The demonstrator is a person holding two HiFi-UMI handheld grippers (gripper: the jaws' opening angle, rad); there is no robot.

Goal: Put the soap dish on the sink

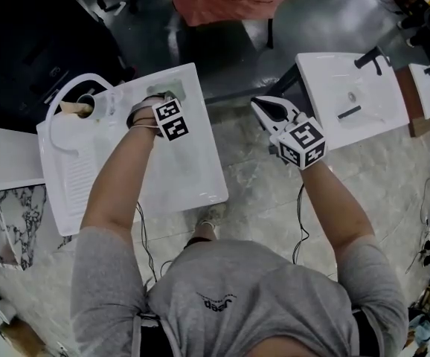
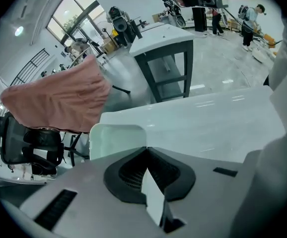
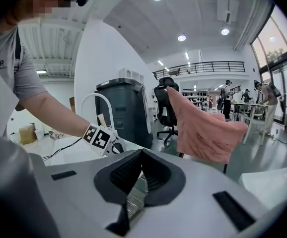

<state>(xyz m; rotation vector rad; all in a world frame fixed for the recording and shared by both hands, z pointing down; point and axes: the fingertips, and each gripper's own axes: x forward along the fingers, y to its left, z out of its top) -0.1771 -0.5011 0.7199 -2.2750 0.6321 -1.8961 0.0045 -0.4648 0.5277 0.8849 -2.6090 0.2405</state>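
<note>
Over the far edge of the white sink [image 1: 193, 162], pinching the soap dish [image 2: 114, 140] by its rim in the left gripper [image 2: 146, 149], with the right gripper [image 3: 141, 151] closed empty, probably just needs setting down and releasing.

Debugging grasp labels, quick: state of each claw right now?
Left claw: closed on the soap dish edge, over the sink.
Right claw: closed, nothing in it.

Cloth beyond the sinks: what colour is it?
The cloth is salmon pink; it shows best in the right gripper view.
</note>
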